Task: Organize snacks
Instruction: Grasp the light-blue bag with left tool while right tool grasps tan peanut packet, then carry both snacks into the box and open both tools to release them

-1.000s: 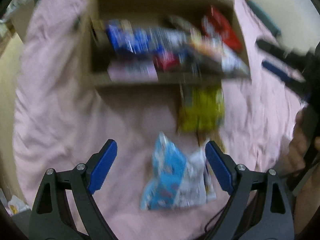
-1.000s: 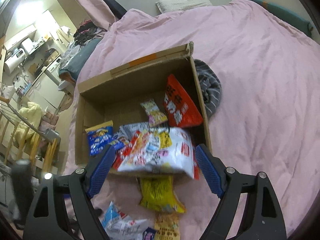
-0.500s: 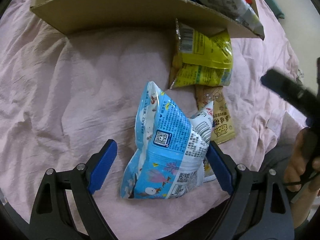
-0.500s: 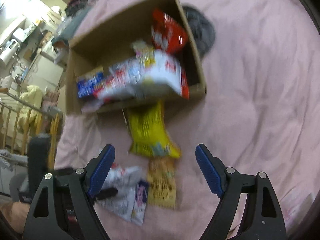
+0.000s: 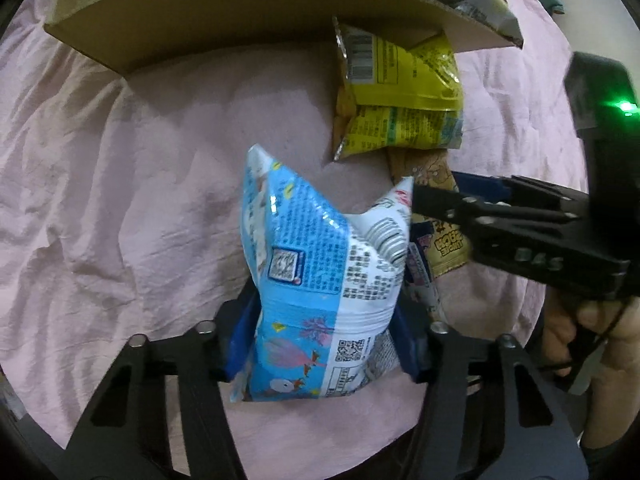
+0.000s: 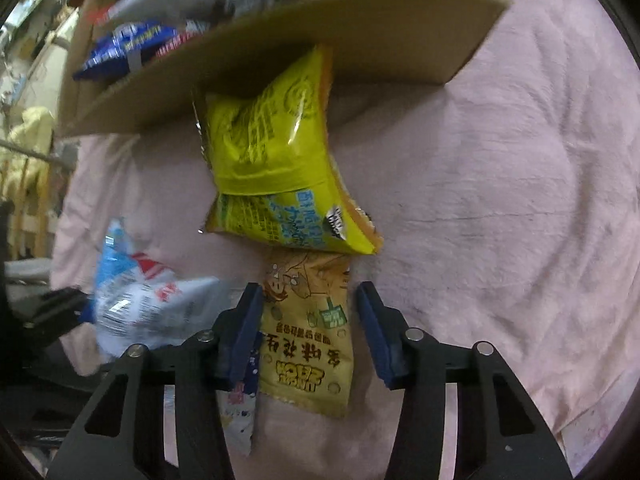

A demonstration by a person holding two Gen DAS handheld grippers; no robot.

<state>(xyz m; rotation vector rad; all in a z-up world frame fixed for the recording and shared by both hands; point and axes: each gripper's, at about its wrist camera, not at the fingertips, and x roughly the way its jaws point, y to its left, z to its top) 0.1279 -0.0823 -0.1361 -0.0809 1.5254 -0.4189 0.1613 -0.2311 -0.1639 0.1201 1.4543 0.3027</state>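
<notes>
The blue-and-white snack bag (image 5: 320, 280) lay on the pink bedspread (image 5: 140, 200) just near of the cardboard box (image 5: 240, 12), and my left tongs (image 5: 320, 340) were closing on it, the blue pads already pinching its waist, where a second earlier they had stood wide around it. To its right the tan peanut packet (image 6: 308, 332) lay flat, its far end tucked under the yellow bag (image 6: 276, 160), which leaned against the box's near wall. My right tongs (image 6: 308, 332), which had hovered high over the box a moment before, had dropped to straddle that packet and were closing; the left pad (image 6: 246, 332) touched its edge, the right still stood clear. I judged both bags nearly secured, ready to lift into the box with the other snacks (image 6: 132, 40).
</notes>
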